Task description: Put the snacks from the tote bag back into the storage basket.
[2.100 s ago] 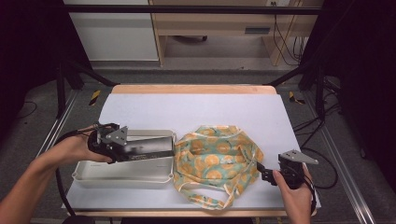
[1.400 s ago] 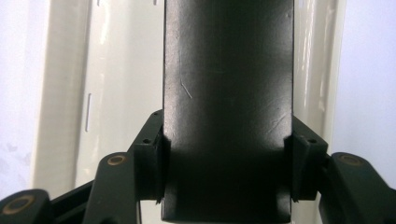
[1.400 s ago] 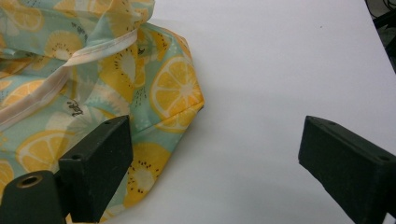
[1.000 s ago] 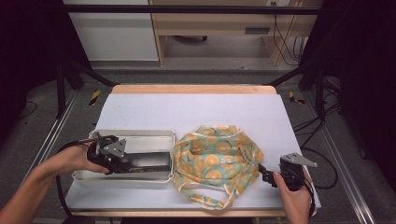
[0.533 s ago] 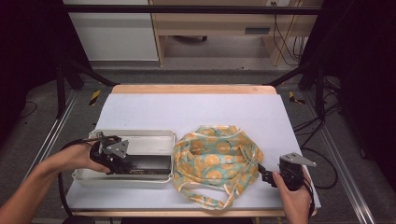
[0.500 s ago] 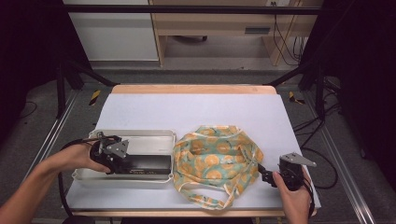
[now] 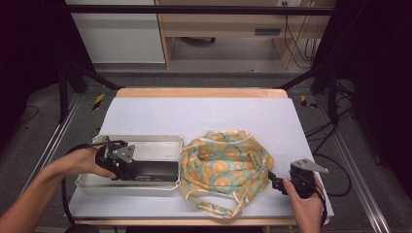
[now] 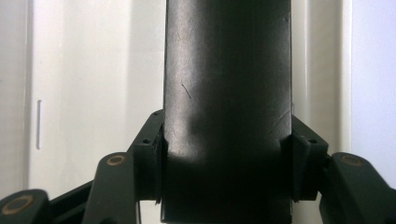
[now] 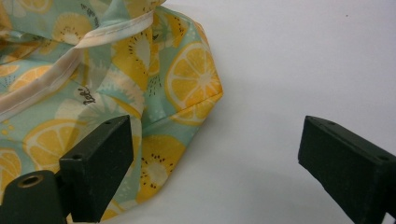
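Left forearm comes in from the lower left of the high view, laid low and slanting toward the table's middle, hand wrapped round the left gripper, which points level to the right over the metal tray. Its jaws are clamped on a black box; in the left gripper view both pads press flat against the long sides of the black box, which runs straight up between them. Box: matte black, smooth, rectangular, a fine scratch on its top face, soft sheen. It lies inside the tray, near the front wall, long axis along the tray's length.

Tray: shallow, rectangular, rounded corners, rolled rim, dull silver-white metal, sits at the table's left front.

Right hand sits at the table's right front, wrist coming up from the bottom edge, gripping the right gripper with the grey three-cornered plate on top, jaws aimed left at the fabric bag. Jaws stand wide apart with nothing between; in the right gripper view the left jaw sits over the hem of the fabric bag, the right jaw over bare table.

Bag: soft cloth, crumpled in a rounded heap, teal ground with orange and lemon slice print, pale cream binding and strap loop. It lies just beside the tray's right end.

Table: flat, pale matte sheet, wooden edge at the far side.
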### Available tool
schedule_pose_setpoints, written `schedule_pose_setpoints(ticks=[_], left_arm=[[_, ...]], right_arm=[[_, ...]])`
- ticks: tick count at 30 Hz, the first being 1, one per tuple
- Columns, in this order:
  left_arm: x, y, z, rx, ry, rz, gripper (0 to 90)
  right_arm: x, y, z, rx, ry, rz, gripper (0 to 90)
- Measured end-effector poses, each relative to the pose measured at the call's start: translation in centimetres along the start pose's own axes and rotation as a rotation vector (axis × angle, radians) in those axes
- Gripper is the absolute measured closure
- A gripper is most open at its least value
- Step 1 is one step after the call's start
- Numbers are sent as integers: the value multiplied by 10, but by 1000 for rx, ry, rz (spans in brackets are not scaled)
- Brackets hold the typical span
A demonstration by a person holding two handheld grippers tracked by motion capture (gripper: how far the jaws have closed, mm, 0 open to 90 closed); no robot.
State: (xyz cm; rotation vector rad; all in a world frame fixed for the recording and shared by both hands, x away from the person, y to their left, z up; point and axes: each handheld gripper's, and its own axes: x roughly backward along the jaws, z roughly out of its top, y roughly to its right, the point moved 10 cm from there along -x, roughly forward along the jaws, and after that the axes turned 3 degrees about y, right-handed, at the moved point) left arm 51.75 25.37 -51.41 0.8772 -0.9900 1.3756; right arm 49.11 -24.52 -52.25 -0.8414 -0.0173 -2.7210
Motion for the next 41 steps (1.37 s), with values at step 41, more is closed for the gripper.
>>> schedule_pose_setpoints(ticks=[41], left_arm=[[62, -65, -1, 722, 433, 517, 85]], right_arm=[[-3, -2, 2, 32, 0, 7, 97]])
